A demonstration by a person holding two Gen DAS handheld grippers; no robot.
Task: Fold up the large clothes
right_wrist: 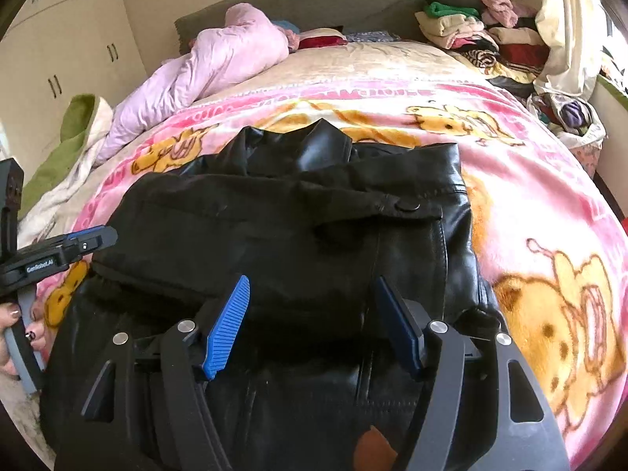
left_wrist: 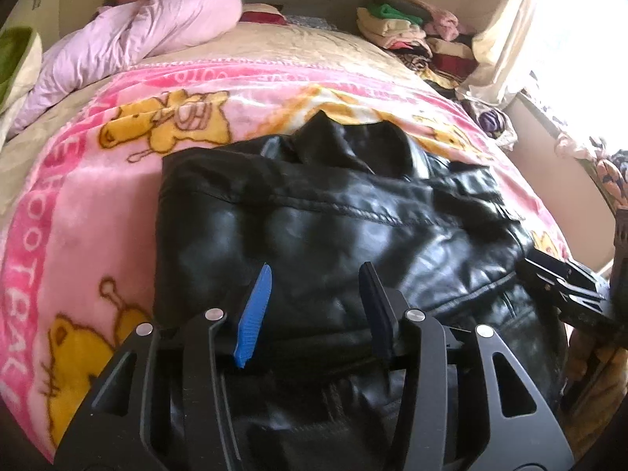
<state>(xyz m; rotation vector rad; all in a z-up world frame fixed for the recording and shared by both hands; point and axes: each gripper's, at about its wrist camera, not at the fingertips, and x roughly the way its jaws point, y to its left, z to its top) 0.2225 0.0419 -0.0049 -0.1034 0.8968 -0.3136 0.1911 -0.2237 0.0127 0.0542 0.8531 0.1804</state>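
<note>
A black leather jacket [left_wrist: 333,216] [right_wrist: 274,227] lies partly folded on a pink cartoon-bear blanket [left_wrist: 90,196] [right_wrist: 549,204] on the bed, its collar bunched at the far side. Above the jacket's near-left part my left gripper [left_wrist: 317,274] stands open, with nothing between its blue pads. My right gripper [right_wrist: 312,282] hovers open over the jacket's near-right part, also with nothing in it. The right gripper [left_wrist: 561,286] shows at the right edge of the left wrist view. In the right wrist view the left gripper [right_wrist: 90,237] shows at the left edge, held by a hand [right_wrist: 11,325].
A crumpled lilac quilt [left_wrist: 157,27] [right_wrist: 204,66] lies at the bed's far left. Stacks of folded clothes [left_wrist: 412,31] [right_wrist: 482,35] sit at the far right by a curtain [right_wrist: 565,27]. A grey headboard [right_wrist: 314,4] and wardrobe doors [right_wrist: 70,51] stand behind.
</note>
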